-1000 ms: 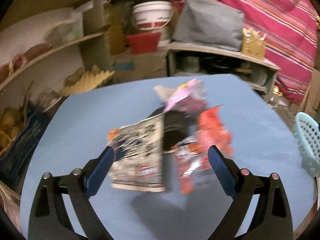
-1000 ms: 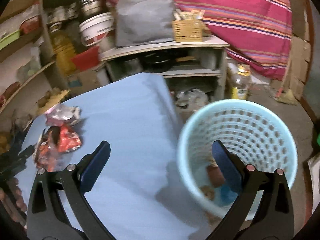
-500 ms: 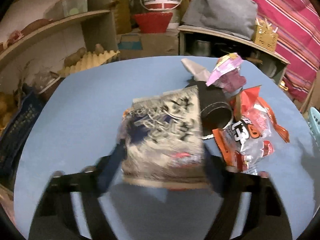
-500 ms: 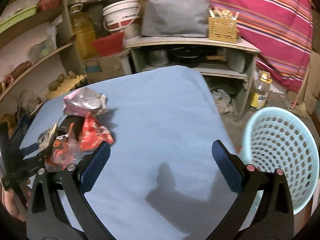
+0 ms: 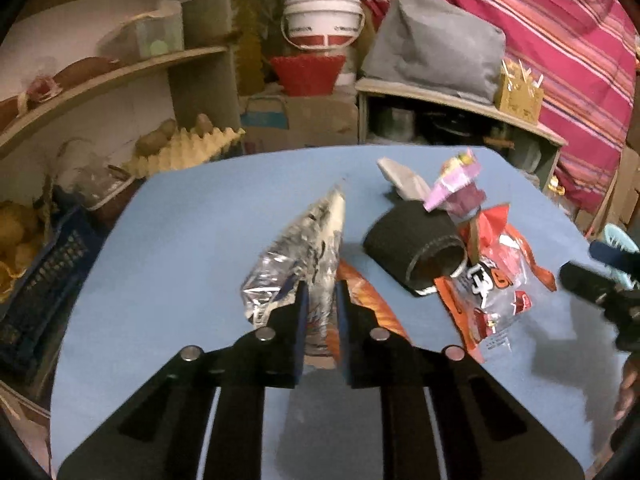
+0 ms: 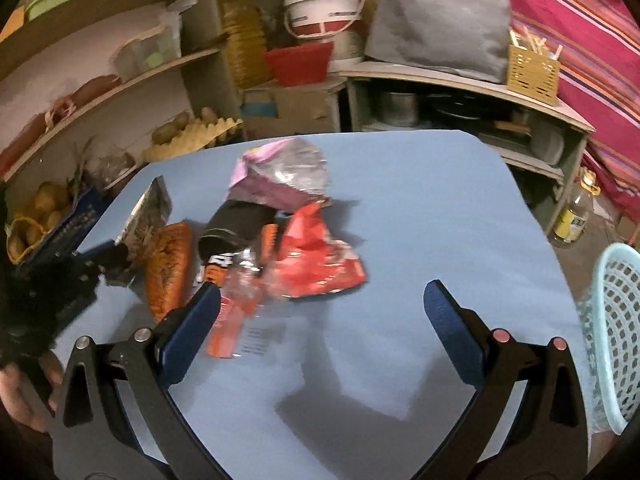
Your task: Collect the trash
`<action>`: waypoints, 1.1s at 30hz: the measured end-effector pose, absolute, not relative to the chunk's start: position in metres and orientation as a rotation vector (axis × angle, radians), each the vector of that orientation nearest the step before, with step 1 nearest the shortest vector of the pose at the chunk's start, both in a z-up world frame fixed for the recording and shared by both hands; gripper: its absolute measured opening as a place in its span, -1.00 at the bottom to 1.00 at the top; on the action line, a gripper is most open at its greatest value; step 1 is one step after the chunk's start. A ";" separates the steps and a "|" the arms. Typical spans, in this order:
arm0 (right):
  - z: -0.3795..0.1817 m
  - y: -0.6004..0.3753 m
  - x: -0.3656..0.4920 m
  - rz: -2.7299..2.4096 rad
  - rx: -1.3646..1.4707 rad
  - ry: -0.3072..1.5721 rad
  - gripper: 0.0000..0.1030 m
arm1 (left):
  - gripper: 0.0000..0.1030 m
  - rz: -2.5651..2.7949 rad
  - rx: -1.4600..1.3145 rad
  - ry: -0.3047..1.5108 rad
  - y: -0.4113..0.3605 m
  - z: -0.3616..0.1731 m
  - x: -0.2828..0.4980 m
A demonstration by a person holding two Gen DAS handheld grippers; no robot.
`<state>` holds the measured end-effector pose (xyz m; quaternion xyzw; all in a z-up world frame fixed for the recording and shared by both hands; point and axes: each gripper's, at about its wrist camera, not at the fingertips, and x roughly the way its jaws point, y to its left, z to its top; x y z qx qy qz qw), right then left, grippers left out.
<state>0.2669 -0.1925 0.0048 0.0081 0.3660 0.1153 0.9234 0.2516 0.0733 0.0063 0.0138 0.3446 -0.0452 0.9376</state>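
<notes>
The table [image 6: 420, 208] is plain light blue. On it lie a silver wrapper with black print [image 5: 308, 240], an orange packet [image 6: 168, 264], a black cup [image 5: 416, 248], a red wrapper [image 6: 316, 264] and a pink one [image 5: 456, 184]. At the right stands a pale turquoise basket [image 6: 612, 320]; far right hangs a magenta striped cloth [image 5: 560, 40].

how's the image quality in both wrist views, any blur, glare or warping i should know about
Left wrist view: the silver snack wrapper in the left tool is fairly sharp with foil glare, while the right tool at the frame edge is smeared. Right wrist view: the orange wrapper near the bottom is motion-blurred, and a dark shadow falls on the blue table. Both views bow the shelves, typical fisheye warping.
</notes>
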 end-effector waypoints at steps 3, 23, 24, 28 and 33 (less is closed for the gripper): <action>0.000 -0.176 0.272 0.256 -0.009 0.763 0.92 | -0.72 -0.071 0.012 0.698 0.088 0.009 0.249; -0.020 -0.156 0.289 0.319 -0.026 0.833 -0.80 | 0.45 -0.035 0.013 0.712 0.105 -0.001 0.249; -0.017 -0.159 0.288 0.318 -0.023 0.827 -0.82 | 0.54 -0.018 0.019 0.689 0.104 0.001 0.246; -0.010 -0.173 0.286 0.328 -0.024 0.812 -0.92 | 0.54 -0.027 0.050 0.687 0.097 -0.001 0.246; -0.016 -0.179 0.297 0.340 -0.058 0.818 -0.91 | 0.54 -0.040 0.051 0.765 0.096 -0.021 0.259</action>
